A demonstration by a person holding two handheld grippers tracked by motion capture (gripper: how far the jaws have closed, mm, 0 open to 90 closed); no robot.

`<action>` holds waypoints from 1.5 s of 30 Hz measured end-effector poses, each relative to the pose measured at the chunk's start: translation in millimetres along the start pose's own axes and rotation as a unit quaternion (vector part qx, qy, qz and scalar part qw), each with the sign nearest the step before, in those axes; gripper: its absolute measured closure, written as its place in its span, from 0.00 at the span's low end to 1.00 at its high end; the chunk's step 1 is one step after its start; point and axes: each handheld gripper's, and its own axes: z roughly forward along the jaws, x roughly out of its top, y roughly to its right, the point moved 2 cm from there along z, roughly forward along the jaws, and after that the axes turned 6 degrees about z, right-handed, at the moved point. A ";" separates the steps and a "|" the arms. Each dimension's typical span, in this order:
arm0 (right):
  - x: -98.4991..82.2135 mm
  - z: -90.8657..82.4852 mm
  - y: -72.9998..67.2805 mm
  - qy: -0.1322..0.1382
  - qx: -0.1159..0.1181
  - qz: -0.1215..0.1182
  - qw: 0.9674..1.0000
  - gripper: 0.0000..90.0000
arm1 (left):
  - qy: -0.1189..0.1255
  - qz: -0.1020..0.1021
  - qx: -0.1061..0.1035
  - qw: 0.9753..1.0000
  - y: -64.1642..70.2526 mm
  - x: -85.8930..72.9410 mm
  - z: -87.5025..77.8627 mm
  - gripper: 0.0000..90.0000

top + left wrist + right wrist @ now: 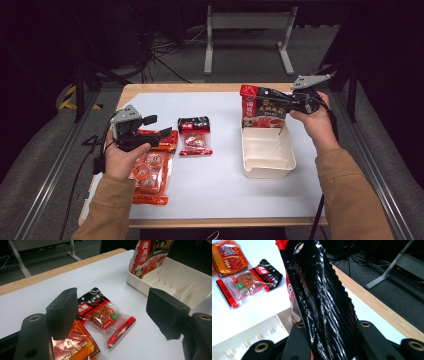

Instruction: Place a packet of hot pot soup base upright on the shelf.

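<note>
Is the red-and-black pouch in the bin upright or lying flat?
Upright. The pouch stands on end at the far end of the cream bin, its top edge pinched in the right claw. The rest of the bin is bare.

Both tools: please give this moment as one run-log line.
right tool: shut on pouch, over tray | left tool: open, above orange packs | small pack: on table

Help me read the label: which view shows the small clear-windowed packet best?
The left gripper view: the small packet lies close and unobstructed, between the open left gripper's jaws. The right gripper view shows it clearly but off to one side; the high view shows it whole but small.
</note>
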 end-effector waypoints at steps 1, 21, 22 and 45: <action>0.0 0.0 0.0 0.000 0.000 0.000 1.000 0.82 | 0.000 0.000 0.000 1.000 0.0 0.0 0.0 0.30; -10.7 -6.4 -4.2 0.004 -0.026 0.035 0.999 0.54 | -0.013 0.005 -0.012 1.000 -1.7 -13.3 -13.1 0.26; -10.9 -8.2 -4.6 0.006 -0.029 0.042 0.999 0.52 | -0.013 0.004 -0.014 1.000 -2.0 -13.5 -16.3 0.26; -43.9 -78.1 -47.3 0.085 -0.046 0.107 0.990 0.39 | -0.022 0.019 0.022 0.999 -25.9 -34.1 -37.2 0.30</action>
